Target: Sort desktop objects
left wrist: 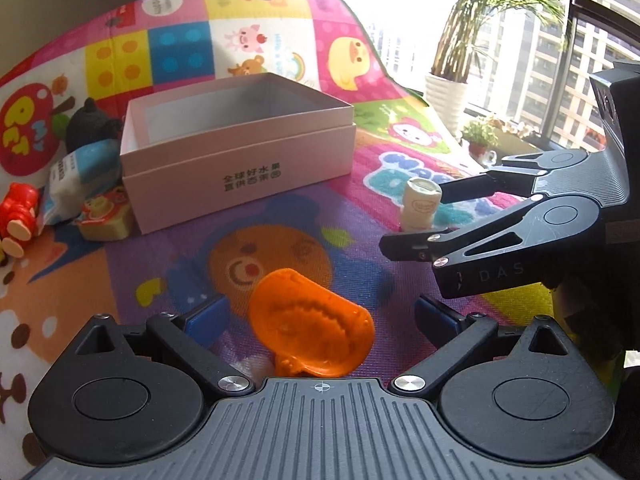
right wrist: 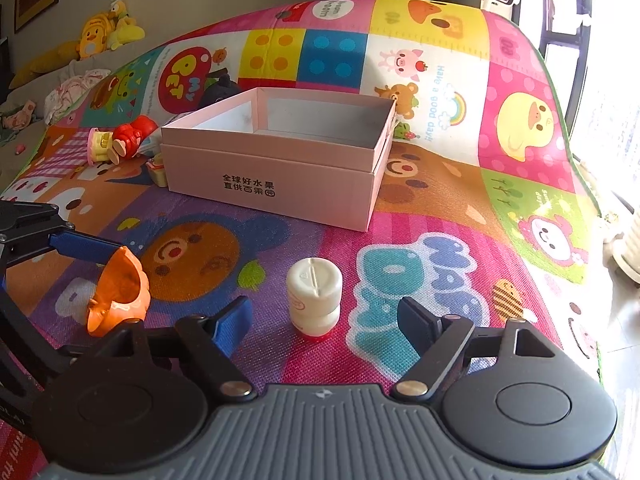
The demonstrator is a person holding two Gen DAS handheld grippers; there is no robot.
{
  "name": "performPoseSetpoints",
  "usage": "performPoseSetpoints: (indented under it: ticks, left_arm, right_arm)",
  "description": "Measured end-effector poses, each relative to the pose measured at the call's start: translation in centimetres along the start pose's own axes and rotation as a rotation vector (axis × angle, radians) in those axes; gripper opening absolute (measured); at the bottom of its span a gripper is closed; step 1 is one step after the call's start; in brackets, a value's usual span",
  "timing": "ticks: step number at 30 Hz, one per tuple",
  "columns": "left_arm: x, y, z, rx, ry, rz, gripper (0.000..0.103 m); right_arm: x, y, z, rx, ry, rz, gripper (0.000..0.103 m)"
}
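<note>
Two hand-held grippers angle downward over a cartoon-print play mat (right wrist: 440, 184), both pointing toward an open pink box (right wrist: 280, 160) that sits lidless and empty near the middle of the mat. The right gripper (right wrist: 324, 320) is tilted down in front of the box, its jaws spread wide, with a small white bottle (right wrist: 314, 296) standing upright on the mat between the blue-padded fingers (right wrist: 234, 324); neither pad touches the bottle, so nothing is held. To the left of that bottle, and likewise in front of the box, the left gripper (left wrist: 316, 316) is also pitched down with its jaws wide apart, an orange plastic toy (left wrist: 312, 328) lying on the mat between them; in the right wrist view one blue pad sits right against the toy's upper edge, though whether it truly presses there cannot be told, and the toy is not clamped. Left of the box lie a red toy figure (right wrist: 128, 136), a dark round toy (left wrist: 90, 124), a blue-and-white packet (left wrist: 80, 172) and a small cream-coloured toy (left wrist: 106, 216).
</note>
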State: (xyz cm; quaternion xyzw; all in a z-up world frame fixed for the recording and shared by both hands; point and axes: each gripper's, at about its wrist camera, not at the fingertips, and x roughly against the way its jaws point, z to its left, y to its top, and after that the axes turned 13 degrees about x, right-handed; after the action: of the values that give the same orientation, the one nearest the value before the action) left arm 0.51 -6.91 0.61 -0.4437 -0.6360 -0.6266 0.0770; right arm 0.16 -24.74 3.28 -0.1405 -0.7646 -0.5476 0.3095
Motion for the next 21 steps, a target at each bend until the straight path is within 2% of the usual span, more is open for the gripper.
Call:
performPoseSetpoints:
  ticks: [5, 7, 8, 14, 16, 18, 21]
  left_arm:
    - [0.0, -0.3, -0.3, 0.008, -0.013, 0.005, 0.099]
    - [0.4, -0.4, -0.2, 0.013, -0.012, -0.004, 0.085]
    - [0.5, -0.5, -0.1, 0.018, -0.008, -0.006, 0.082]
    - [0.2, -0.2, 0.6, 0.052, 0.042, -0.031, 0.069]
    - [0.3, -0.1, 0.5, 0.054, 0.047, -0.033, 0.059]
    - [0.4, 0.0, 0.5, 0.054, 0.055, -0.03, 0.057]
    - [0.8, -0.3, 0.2, 0.044, 0.072, -0.024, 0.057]
  right_arm:
    - [0.1, 0.0, 0.0, 0.0, 0.004, -0.008, 0.08]
    - [0.1, 0.0, 0.1, 0.004, 0.006, -0.012, 0.08]
    - [0.1, 0.0, 0.1, 0.009, 0.005, -0.011, 0.078]
    - [-0.1, 0.1, 0.4, 0.027, 0.019, 0.001, 0.052]
    - [-0.1, 0.2, 0.6, 0.03, 0.028, -0.004, 0.042]
    - [0.0, 0.2, 0.8, 0.029, 0.04, -0.004, 0.031]
    - [0.1, 0.5, 1.1, 0.033, 0.056, 0.009, 0.025]
